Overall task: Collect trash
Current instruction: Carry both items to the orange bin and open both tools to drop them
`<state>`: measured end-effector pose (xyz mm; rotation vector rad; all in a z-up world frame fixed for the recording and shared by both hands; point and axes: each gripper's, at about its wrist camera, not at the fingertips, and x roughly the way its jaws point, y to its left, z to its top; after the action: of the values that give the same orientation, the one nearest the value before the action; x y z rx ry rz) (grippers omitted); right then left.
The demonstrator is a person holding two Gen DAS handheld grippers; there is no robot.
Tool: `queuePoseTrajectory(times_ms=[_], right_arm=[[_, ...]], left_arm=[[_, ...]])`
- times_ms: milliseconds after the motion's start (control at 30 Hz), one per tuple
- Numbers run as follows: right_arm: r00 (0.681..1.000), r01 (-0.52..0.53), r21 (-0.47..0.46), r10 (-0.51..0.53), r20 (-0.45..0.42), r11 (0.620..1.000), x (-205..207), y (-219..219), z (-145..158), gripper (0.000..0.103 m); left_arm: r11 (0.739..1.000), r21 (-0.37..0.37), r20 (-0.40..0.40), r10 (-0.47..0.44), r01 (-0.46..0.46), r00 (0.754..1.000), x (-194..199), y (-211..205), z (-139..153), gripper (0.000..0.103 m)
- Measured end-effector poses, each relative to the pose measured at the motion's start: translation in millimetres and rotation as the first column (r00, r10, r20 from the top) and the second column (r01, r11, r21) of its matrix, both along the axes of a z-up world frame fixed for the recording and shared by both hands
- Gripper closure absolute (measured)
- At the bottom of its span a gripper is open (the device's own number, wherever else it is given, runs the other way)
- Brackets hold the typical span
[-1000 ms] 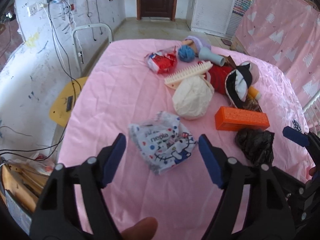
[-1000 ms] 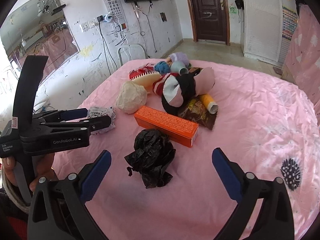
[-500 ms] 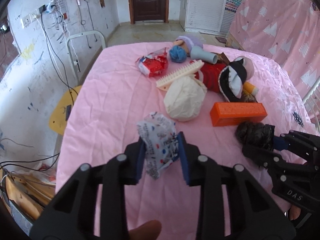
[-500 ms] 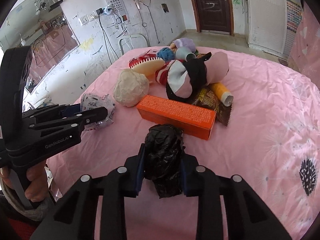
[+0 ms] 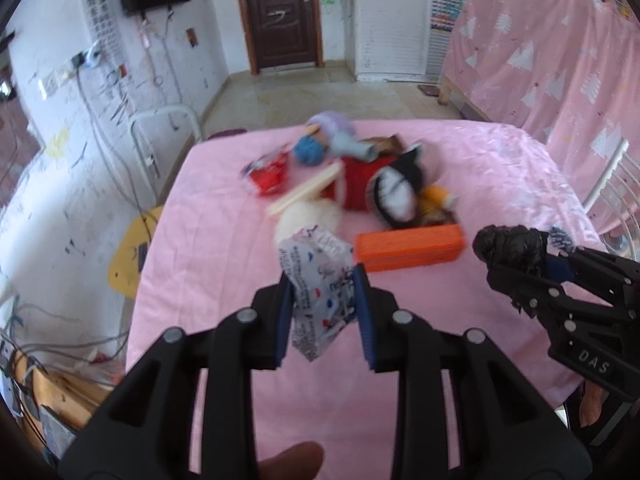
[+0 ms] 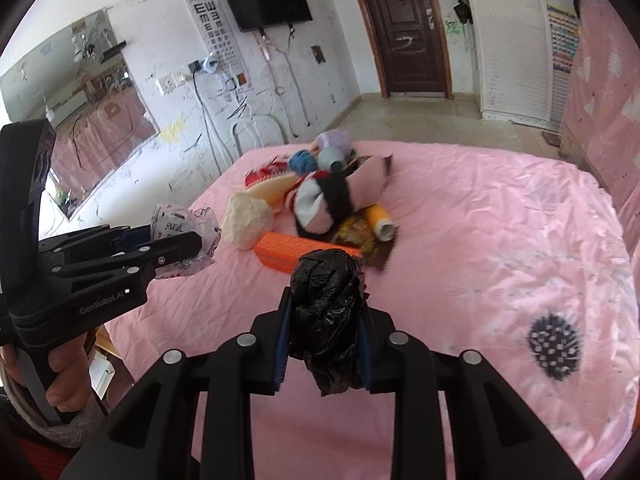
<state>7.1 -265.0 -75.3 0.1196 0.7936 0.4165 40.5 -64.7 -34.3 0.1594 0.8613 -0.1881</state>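
Two pieces of trash are up off the bed at once, one in each claw. My left claw [image 5: 322, 312] is pinching the crumpled white printed wrapper [image 5: 316, 280], its blue pads pressed into the wrapper's lower half while the top flares loose above them. My right claw [image 6: 322, 344] is clamped on the scrunched black plastic bag [image 6: 326, 308], which bulges above the pads and hangs a tail below.

Now the risk, as I read it. Both are thin, slippery film, squeezed and not hooked, so a quick swing could let either one slide out and drop back onto the pink bedsheet [image 6: 500, 240]. The wrapper worries me more: much of it sits outside the grip, so it could peel free. The two claws are also close together; in the left view the right one sits just beside mine, so crossing paths could knock a piece loose. No bin shows in either view, so the carry may be long.

Pose: both claws are tilted down toward the bed, side by side above its near edge, and both views are a little blurred. The orange box [image 5: 408, 246] and the heap of toys and wrappers behind it lie untouched on the bed.
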Motion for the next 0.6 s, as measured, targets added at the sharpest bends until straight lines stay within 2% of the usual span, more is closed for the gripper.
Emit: queuePoseTrajectory(times_ms=[167,367,600], right_arm=[[0.996,0.075,0.025,-0.076,0.04,0.997,-8.6,-39.8,9.6,0.086],[0.976,0.205,0.017,-0.205,0.073,0.979,-20.8,-100.2,18.0,0.086],[0.928,0.364,-0.011,-0.361,0.094,0.931,-41.0,-180.8,15.8,0.086]], left_arm=[[0.995,0.015,0.024,-0.099,0.099,0.995,-5.3,-47.7,17.2,0.076],[0.974,0.027,0.036,-0.224,0.223,0.974,-9.8,-114.0,29.7,0.076],[0.918,-0.012,0.012,-0.397,0.397,0.918,-14.3,-189.5,33.9,0.076]])
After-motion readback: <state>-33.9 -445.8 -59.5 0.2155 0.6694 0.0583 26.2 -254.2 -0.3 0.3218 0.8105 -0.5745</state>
